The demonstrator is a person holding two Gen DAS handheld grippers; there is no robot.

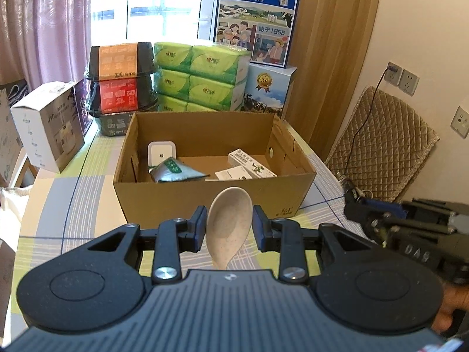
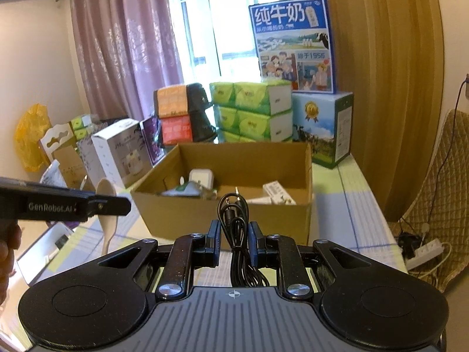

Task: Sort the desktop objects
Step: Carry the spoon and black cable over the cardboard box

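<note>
Bench (image 1: 88,176): open brown cardboard box (image 1: 211,193) ahead, green tissue packs (image 1: 199,73) stacked behind.
Left gripper (image 1: 229,225): fingers clamp beige plastic spoon (image 1: 228,220).
Right gripper (image 2: 233,239): fingers grip coiled black cable (image 2: 234,226).

Background only, all past the tools at the far edge of the surface (image 1: 88,176). Straight ahead: green tissue packs (image 1: 199,76), stacked. Left of them, a stack of black bowls (image 1: 121,85) with orange and red sleeves. Further left, a white carton (image 1: 48,130) standing on the surface. Right of the tissue packs, a blue-and-white box (image 1: 268,88) with a gold medal print; a blue milk carton (image 1: 256,17) stands on top of it. Behind all that: window (image 1: 152,3), pink curtain (image 1: 44,23) on the left, tan curtain (image 1: 331,44) on the right. Far right: quilted chair back (image 1: 381,143), wall sockets (image 1: 401,77), a black cord plugged in. Right wrist view also shows a yellow bag (image 2: 29,135) far left and a white power strip (image 2: 428,252) low on the right.
</note>
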